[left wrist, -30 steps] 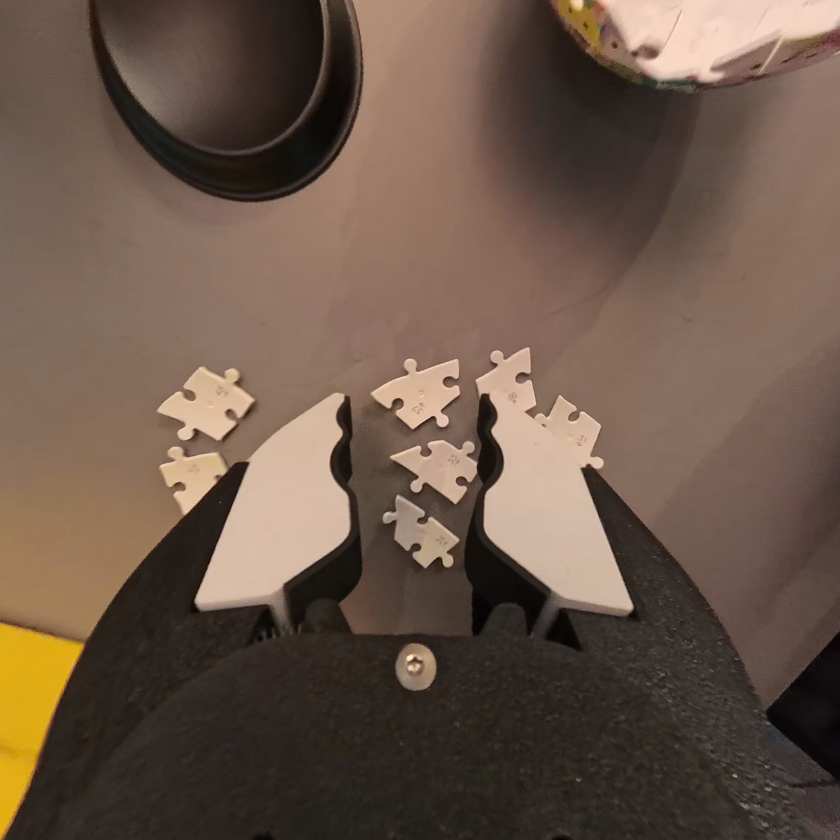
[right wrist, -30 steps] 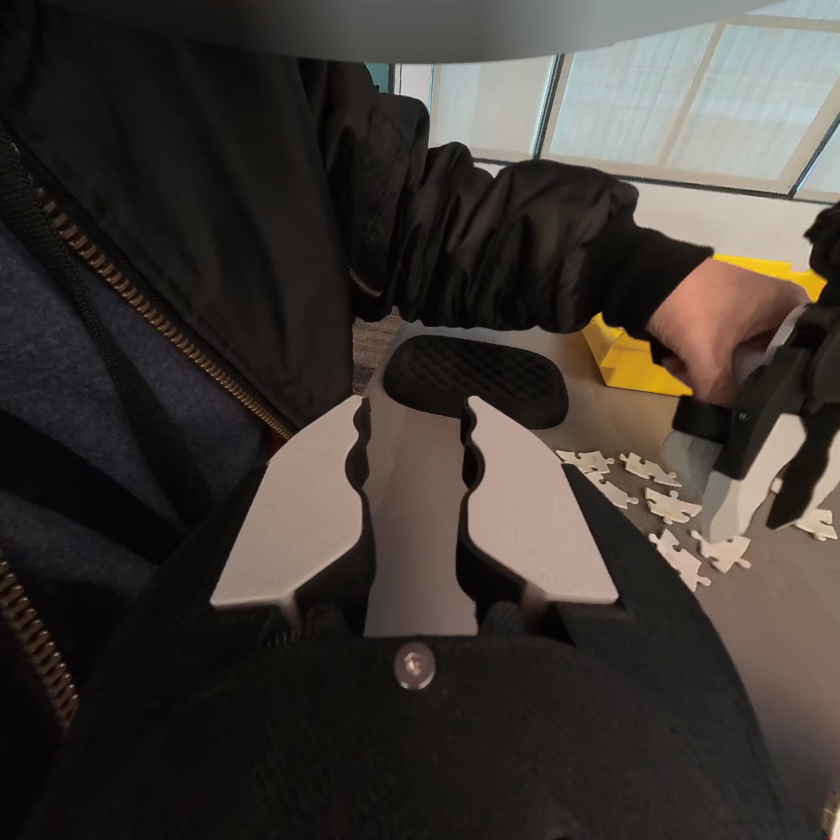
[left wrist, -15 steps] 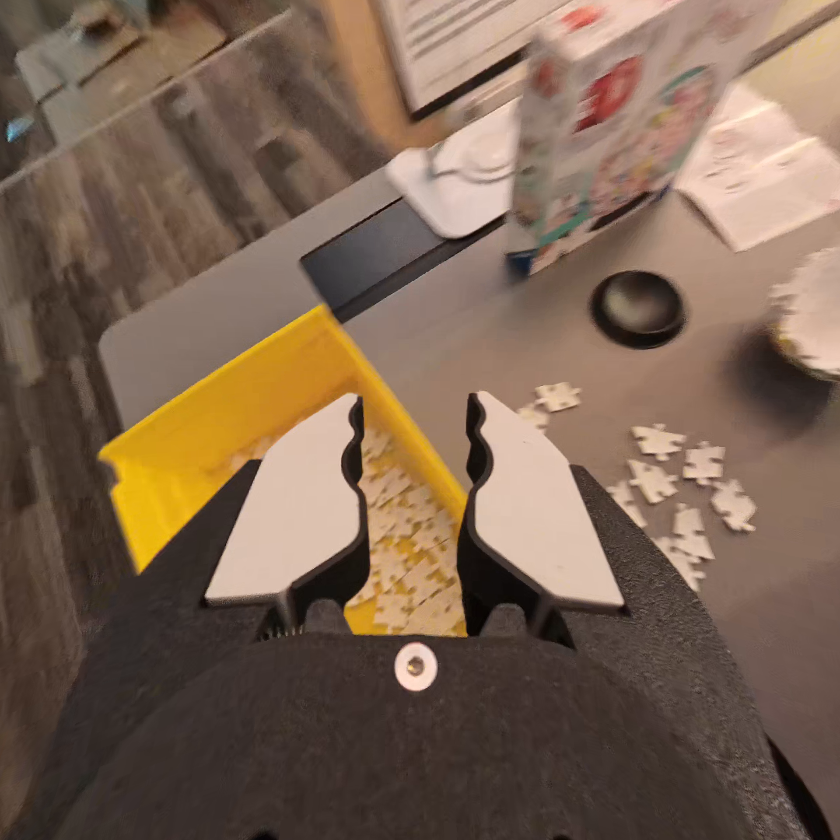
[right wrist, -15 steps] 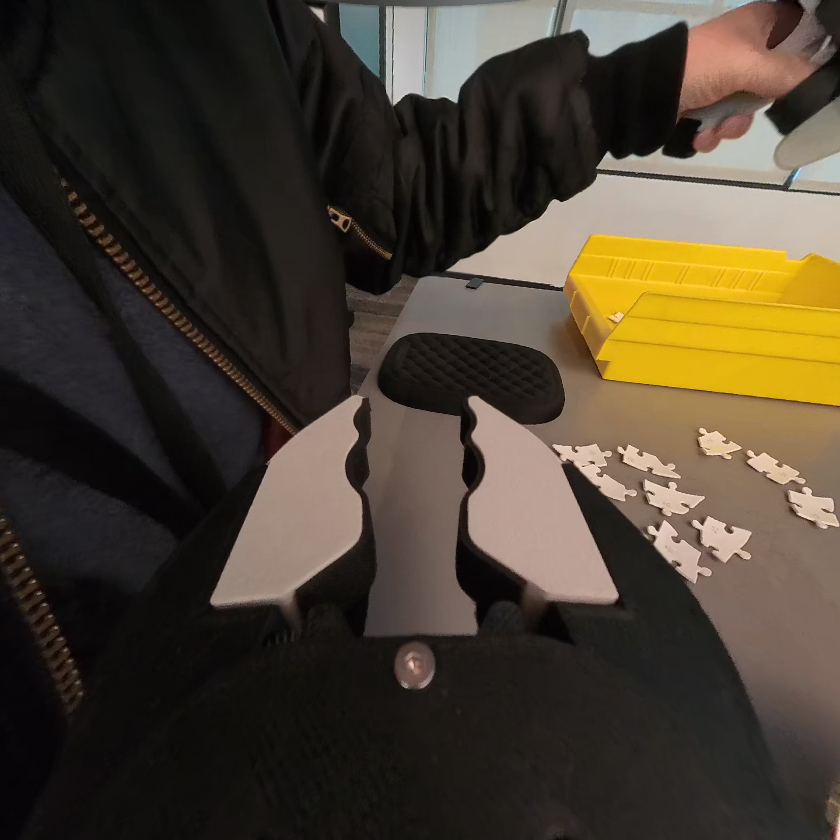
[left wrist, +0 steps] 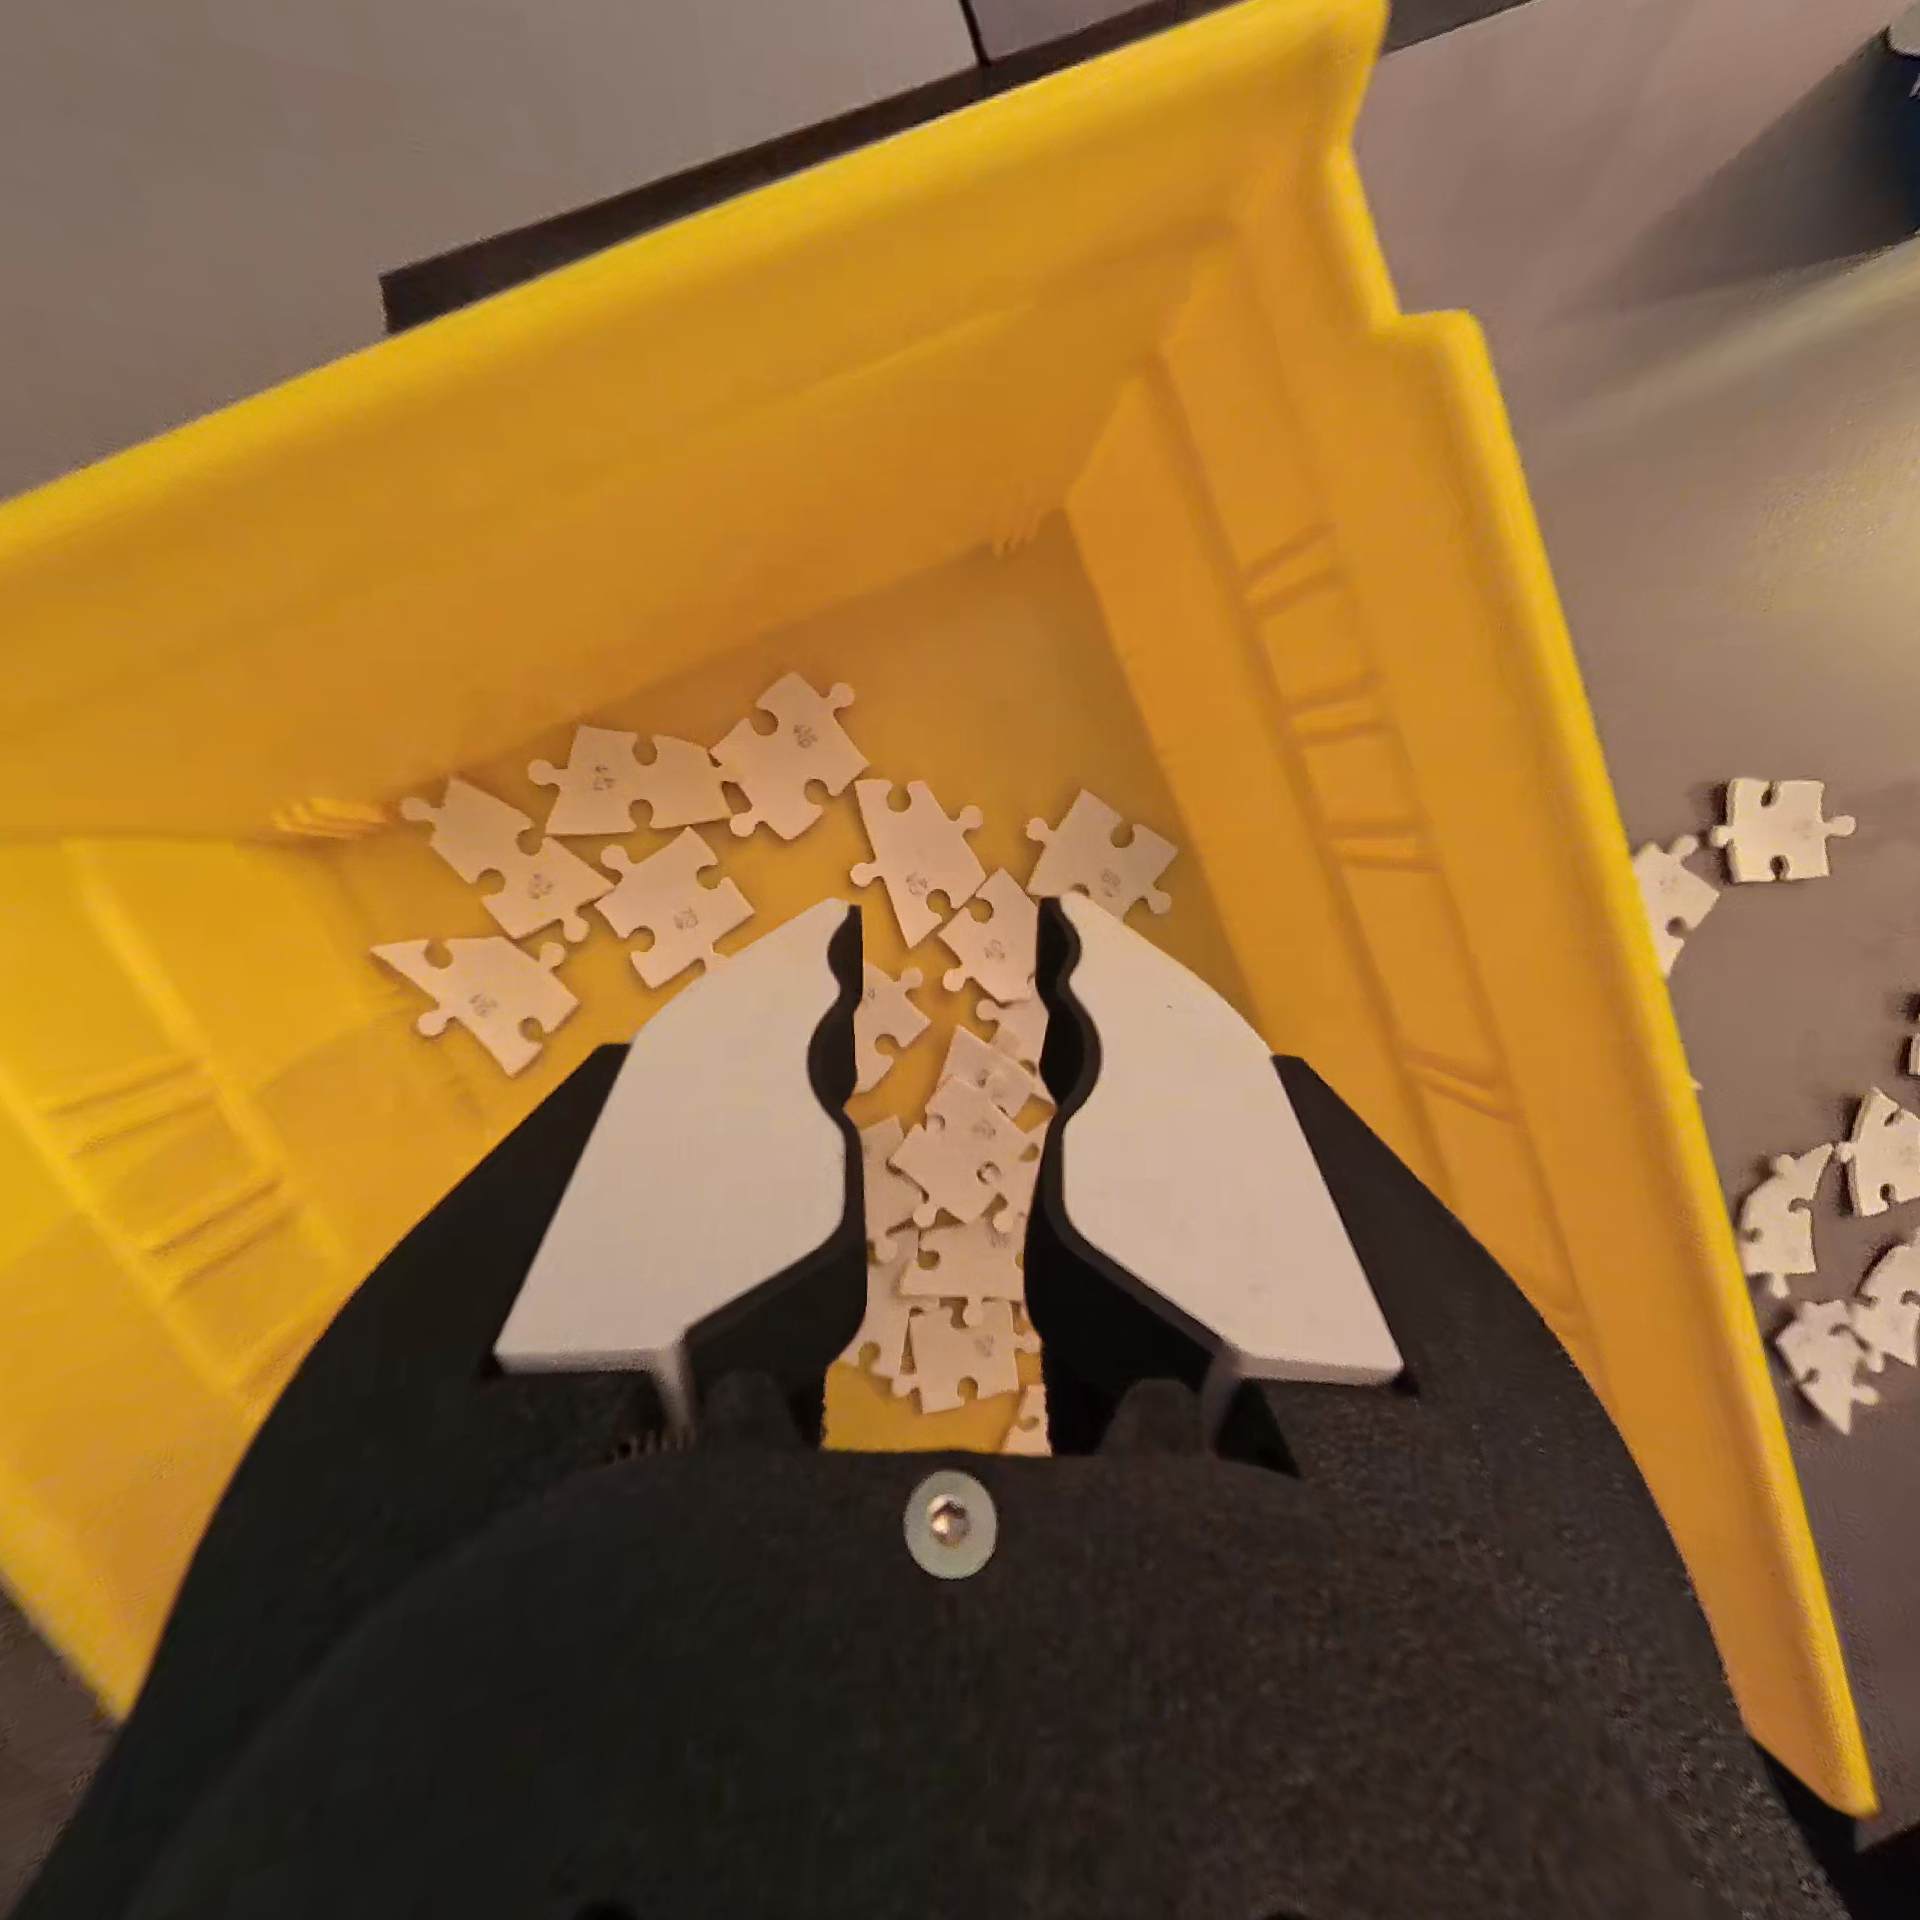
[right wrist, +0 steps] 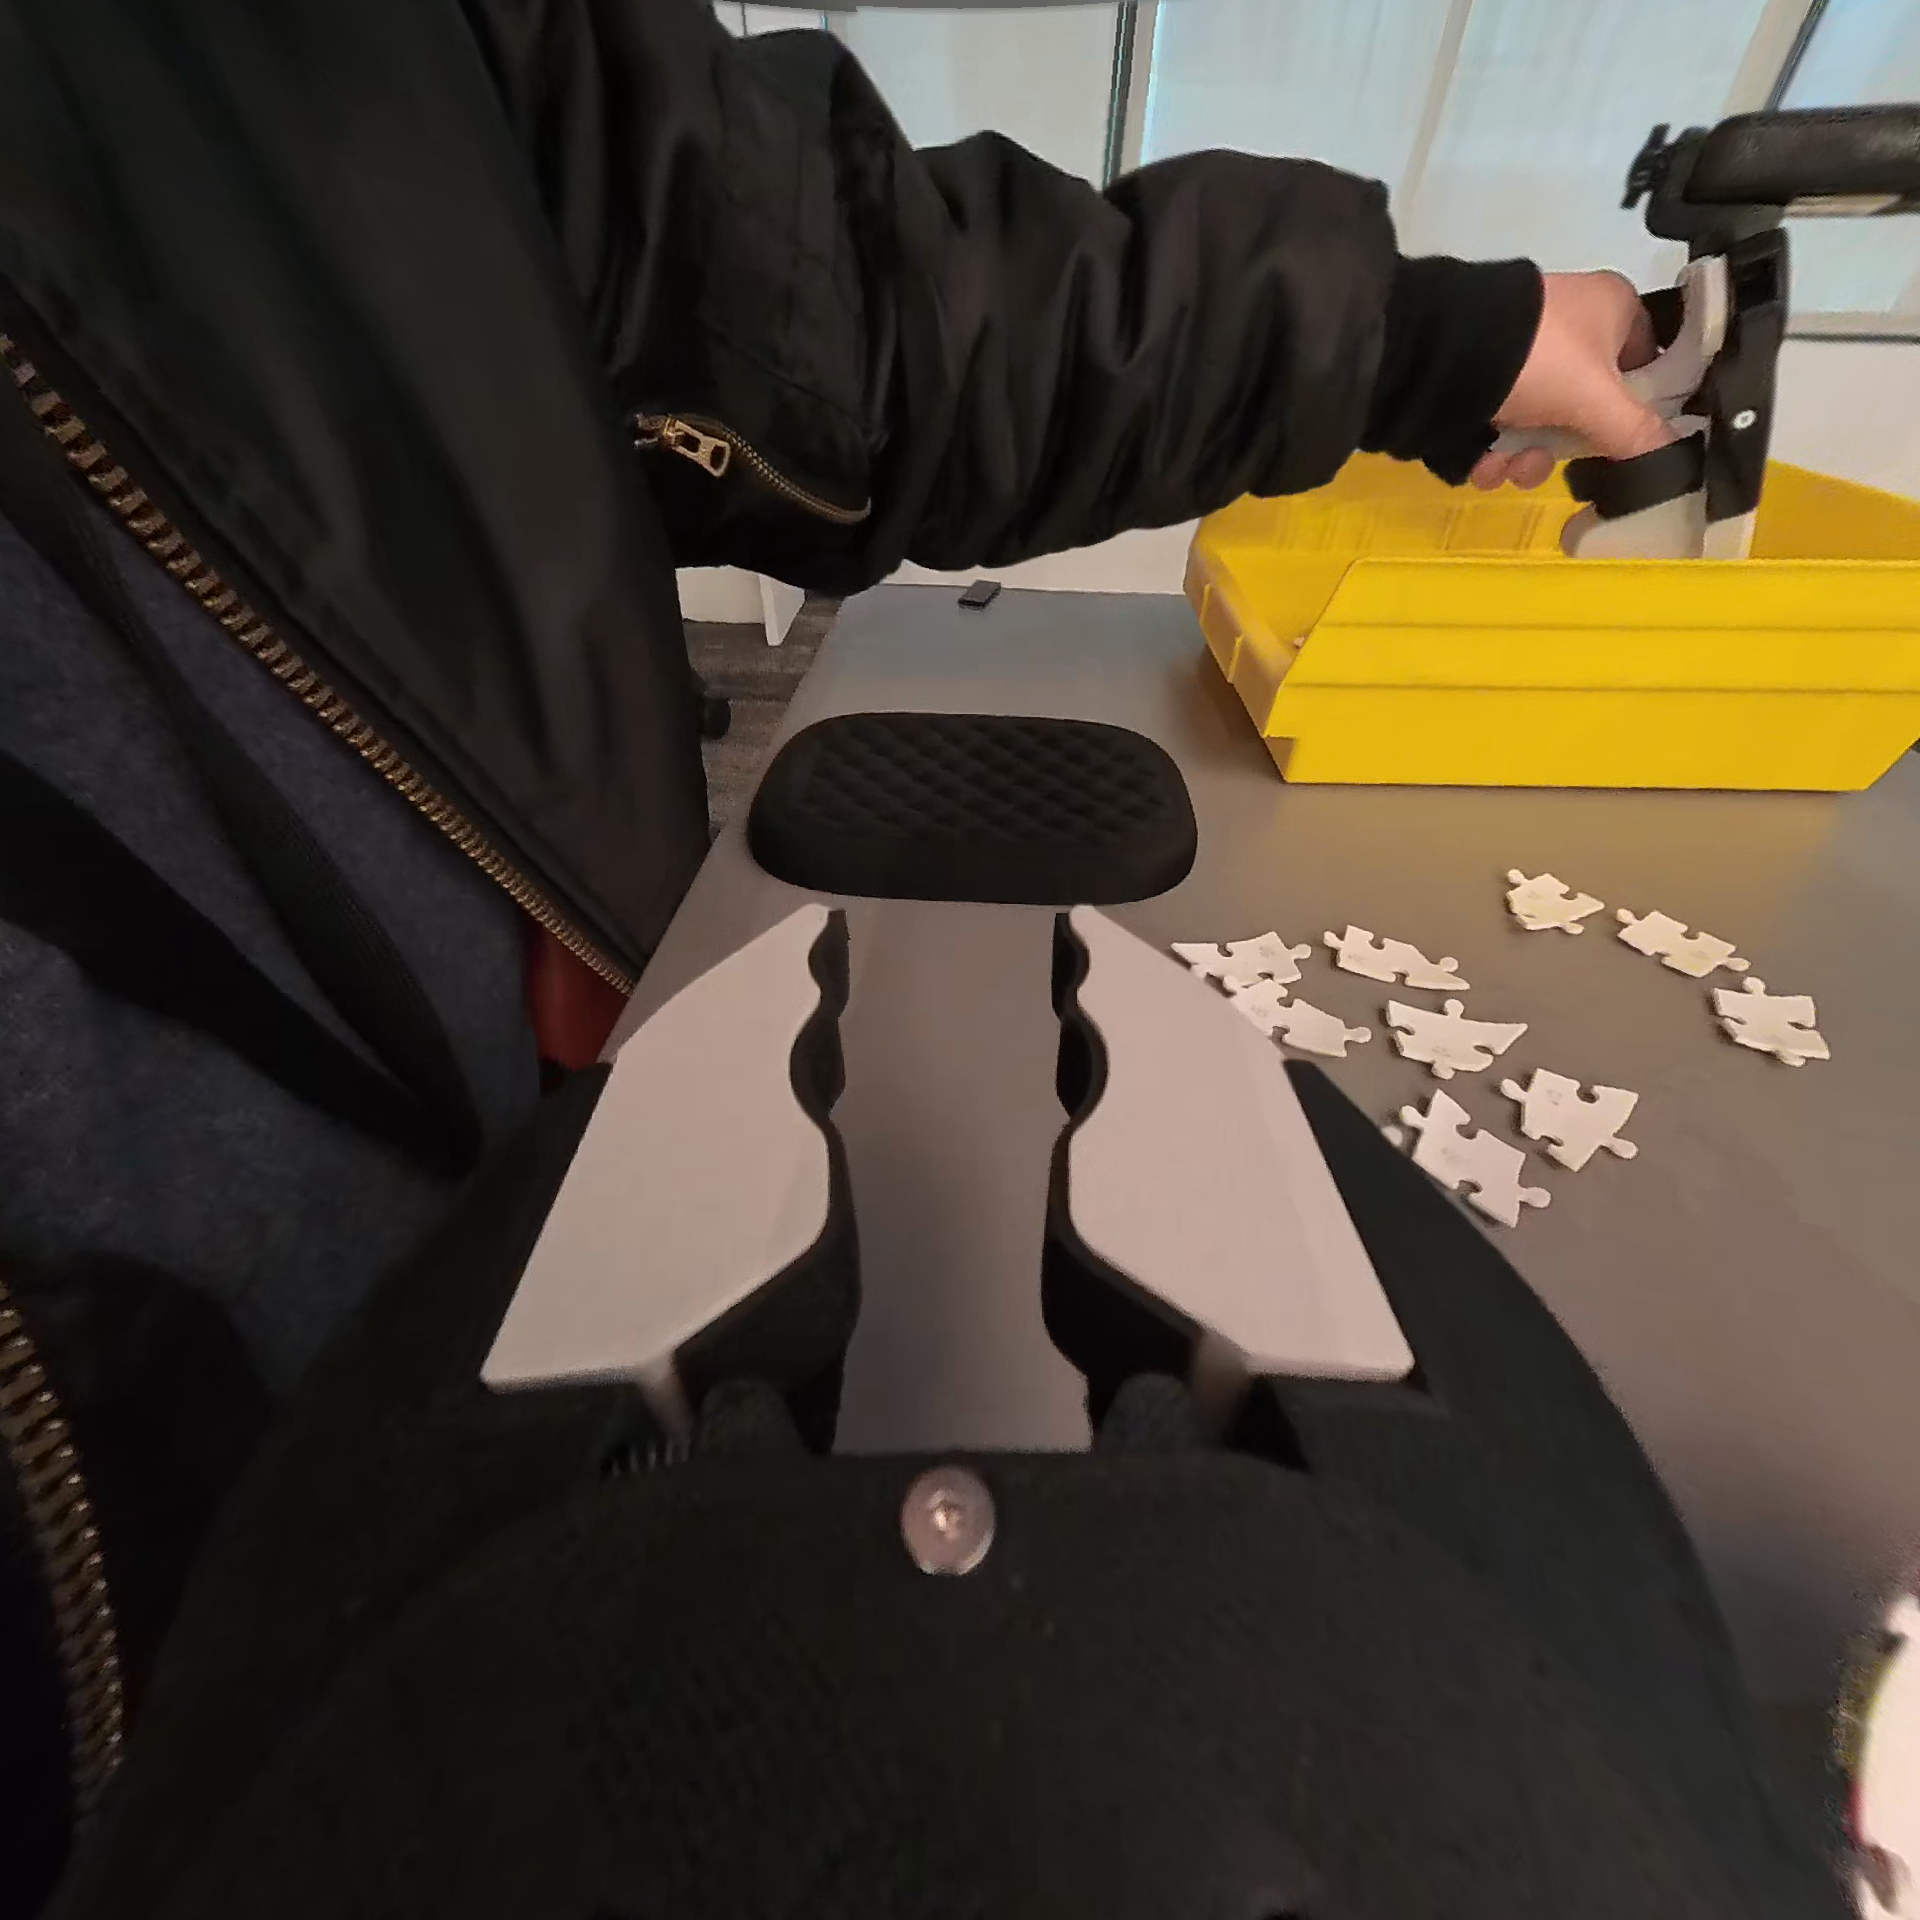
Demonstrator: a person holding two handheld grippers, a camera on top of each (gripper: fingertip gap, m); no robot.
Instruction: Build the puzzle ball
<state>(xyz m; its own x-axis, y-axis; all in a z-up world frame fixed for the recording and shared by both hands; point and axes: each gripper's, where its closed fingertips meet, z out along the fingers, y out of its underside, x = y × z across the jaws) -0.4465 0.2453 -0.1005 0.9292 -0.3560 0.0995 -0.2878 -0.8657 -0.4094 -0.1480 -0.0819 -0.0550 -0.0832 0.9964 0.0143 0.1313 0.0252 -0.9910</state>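
My left gripper [left wrist: 948, 920] is open and empty, reaching down inside a yellow bin [left wrist: 644, 457] over several white puzzle pieces [left wrist: 675, 909] lying face down on the bin floor. My right gripper [right wrist: 948, 925] is open and empty, held over the grey table edge near a person's black jacket. Several loose white puzzle pieces [right wrist: 1455, 1034] lie on the grey table to its right. In the right wrist view the left gripper body [right wrist: 1704, 416] shows dipped into the yellow bin [right wrist: 1579, 686], held by a hand. The puzzle ball shows only as a blurred white patch [right wrist: 1886, 1766] at the lower right corner.
A black quilted pad [right wrist: 971, 805] sits at the table's near edge ahead of my right gripper. More loose pieces [left wrist: 1777, 831] lie on the grey table right of the bin. A chair armrest [right wrist: 1808, 166] shows beyond the bin. Windows are behind. My hands' fingertips stand some 45 centimetres from each other.
My left gripper swung away from the loose pieces on the table, lifted, and came down into the yellow bin. My right gripper has stayed where it was, open.
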